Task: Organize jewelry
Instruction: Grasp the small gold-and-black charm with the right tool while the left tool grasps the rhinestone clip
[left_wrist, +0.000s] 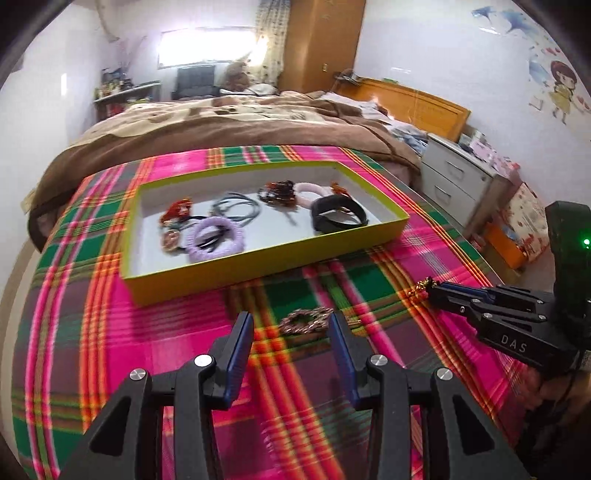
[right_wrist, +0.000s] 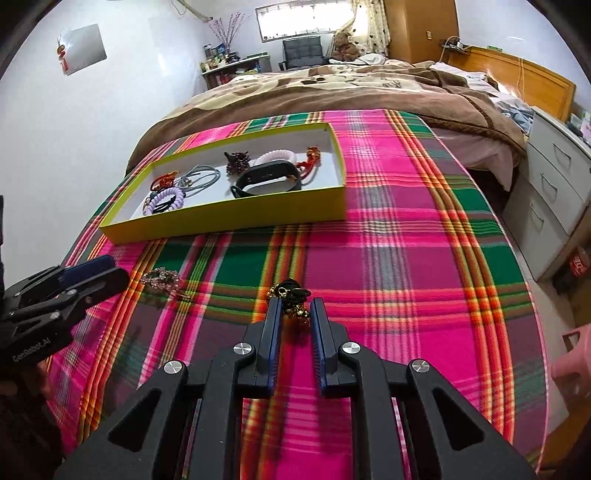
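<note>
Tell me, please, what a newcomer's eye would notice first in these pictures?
First, the bright pink and green plaid cloth covering the table. Then the shallow yellow cardboard tray at its far side, holding hair ties and bracelets. Nearer, the right gripper grips a black cord with gold bells, while the left gripper is open around a beaded bracelet.

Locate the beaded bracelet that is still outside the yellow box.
The beaded bracelet lies on the plaid cloth near the yellow box, ahead of the open left gripper.

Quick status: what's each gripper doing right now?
Left gripper: open, empty, beaded bracelet on the cloth ahead.
Right gripper: shut on black cord with gold bells.
</note>
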